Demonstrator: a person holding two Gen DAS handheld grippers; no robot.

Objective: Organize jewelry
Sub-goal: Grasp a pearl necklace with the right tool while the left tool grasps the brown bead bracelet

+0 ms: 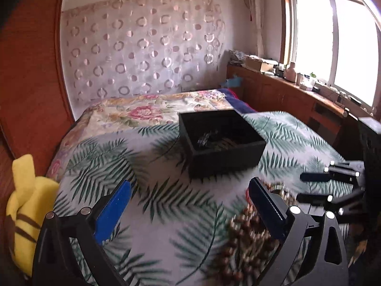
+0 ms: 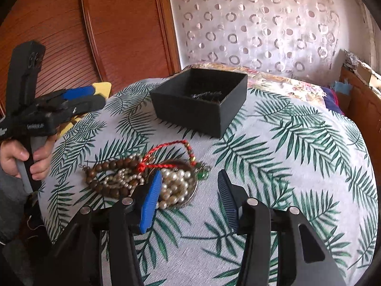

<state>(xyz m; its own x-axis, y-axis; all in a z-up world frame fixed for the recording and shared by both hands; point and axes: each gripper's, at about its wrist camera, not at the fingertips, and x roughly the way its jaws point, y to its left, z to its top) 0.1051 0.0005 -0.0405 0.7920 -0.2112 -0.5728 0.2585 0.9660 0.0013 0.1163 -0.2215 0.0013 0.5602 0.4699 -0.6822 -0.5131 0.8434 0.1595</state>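
I am holding both grippers spread apart over a leaf-print cloth [image 2: 273, 143].
Right gripper [image 2: 190, 197] is hovering released by the near jewelry pile [image 2: 142, 178]; left gripper [image 1: 190, 205] released; black box [image 2: 200, 100] sitting farther back.

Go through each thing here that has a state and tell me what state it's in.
Left gripper: jaws open, empty.
Right gripper: jaws open, empty, above the pile.
Black box: lidless, some dark jewelry inside.
Jewelry pile: tangled heap on the cloth, outside the box.
Red cord: looped on top of the pile.
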